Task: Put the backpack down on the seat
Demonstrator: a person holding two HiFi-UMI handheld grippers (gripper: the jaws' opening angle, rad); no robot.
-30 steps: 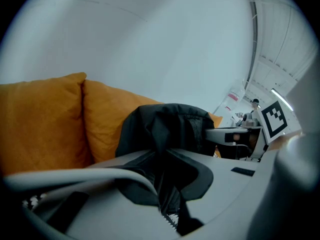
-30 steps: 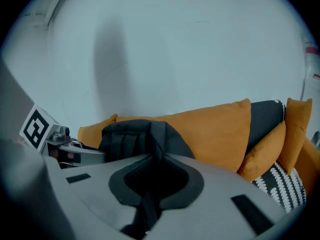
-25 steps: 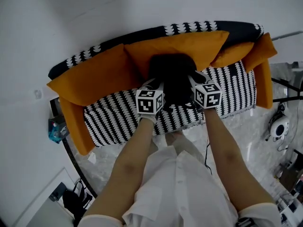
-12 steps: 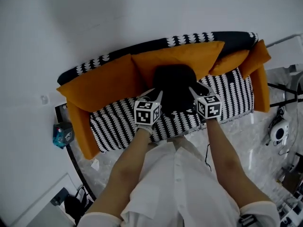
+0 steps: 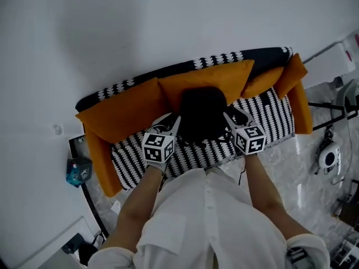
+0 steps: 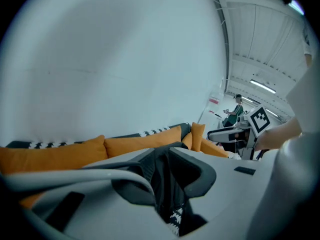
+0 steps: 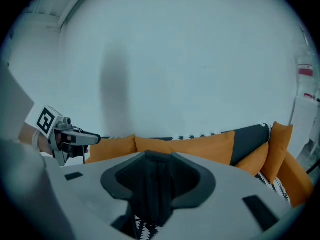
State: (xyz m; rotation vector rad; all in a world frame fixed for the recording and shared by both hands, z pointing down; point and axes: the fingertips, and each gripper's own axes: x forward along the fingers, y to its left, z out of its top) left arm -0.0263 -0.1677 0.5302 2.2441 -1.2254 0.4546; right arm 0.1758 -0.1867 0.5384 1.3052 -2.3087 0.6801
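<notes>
black backpack, soft and rounded, rests on the seat, its back against the orange cushions. seat cover is black-and-white fabric in rows of scalloped marks. the cushions are plain, plump and pointed at the corners. left gripper is at the backpack's left flank, jaws apart, with dark fabric showing in the gap. right gripper is at its right flank, jaws spread wide, its black pads either side of dark fabric and not clamped on it. the floor is glossy and marbled.
</notes>
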